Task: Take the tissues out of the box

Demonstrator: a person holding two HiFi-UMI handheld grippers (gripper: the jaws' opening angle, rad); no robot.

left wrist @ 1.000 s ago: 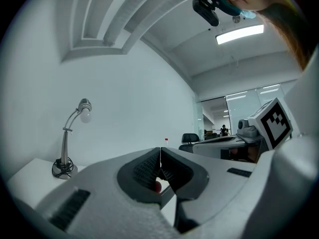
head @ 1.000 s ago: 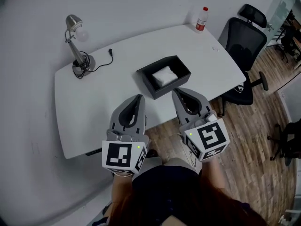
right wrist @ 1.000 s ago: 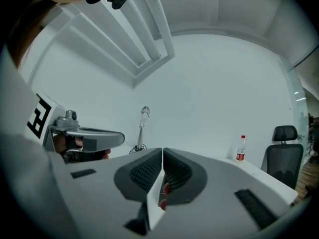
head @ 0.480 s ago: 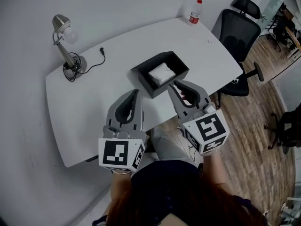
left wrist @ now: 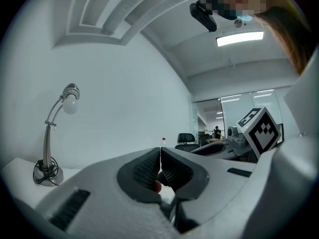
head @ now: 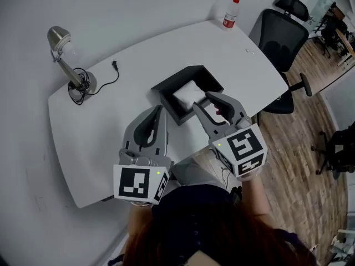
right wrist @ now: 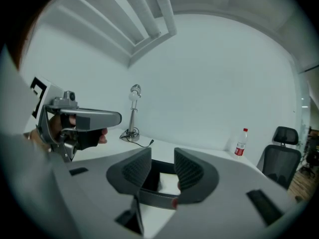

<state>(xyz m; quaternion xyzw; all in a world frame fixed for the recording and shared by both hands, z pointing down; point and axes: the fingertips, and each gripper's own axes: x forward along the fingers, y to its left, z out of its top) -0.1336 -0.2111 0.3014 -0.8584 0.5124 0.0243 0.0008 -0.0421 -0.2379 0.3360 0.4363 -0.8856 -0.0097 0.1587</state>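
Note:
An open black box stands in the middle of the white table, with a white stack of tissues inside it. My right gripper hovers over the box's near edge. Its jaws have just been opening, and nothing is between them. In the right gripper view the box and tissues show through the gap of the right gripper. My left gripper is shut and empty, just left of the box's near corner. In the left gripper view the jaws of the left gripper touch.
A silver desk lamp with a coiled cable and plug stands at the table's far left. A red-capped bottle is at the far right corner. A black office chair stands on the wooden floor to the right.
Both grippers have moved forward toward the box. The right gripper's jaws went from shut to open and now reach the box's near edge.

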